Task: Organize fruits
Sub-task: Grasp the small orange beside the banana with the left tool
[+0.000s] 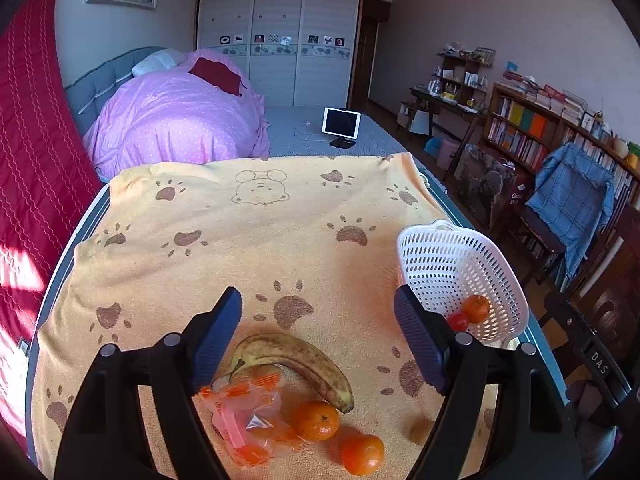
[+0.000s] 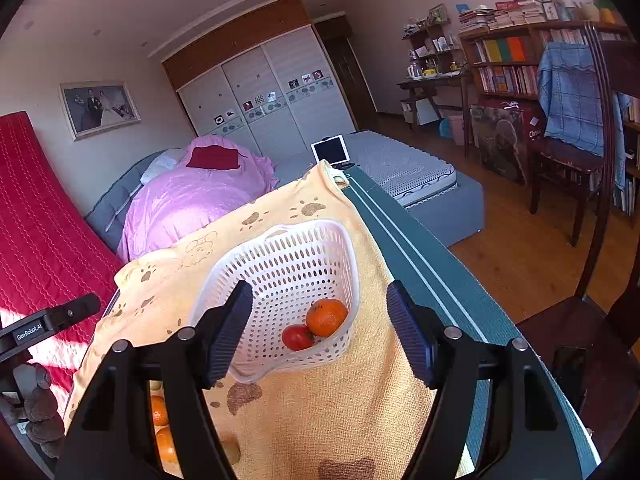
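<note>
A white perforated basket [image 1: 460, 264] [image 2: 280, 264] stands at the right of the paw-print towel, holding a tangerine [image 1: 476, 308] [image 2: 327, 317] and a small tomato [image 1: 459, 321] [image 2: 298, 337]. My right gripper [image 2: 319, 300] is open, its fingers either side of the basket's near end, with no pad pressing on it. My left gripper [image 1: 318, 308] is open and empty above a spotted banana [image 1: 304, 360]. Near the banana lie a plastic bag [image 1: 248, 412] with orange contents, two tangerines [image 1: 317, 420] [image 1: 362, 454] and a small brownish fruit [image 1: 420, 432].
The yellow towel [image 1: 240, 240] covers a table with a teal edge [image 2: 420, 276] running along the right. Beyond are a bed with a pink quilt [image 1: 180, 120] and a tablet [image 1: 341, 123]. A dark wooden chair [image 2: 600, 320] stands close on the right.
</note>
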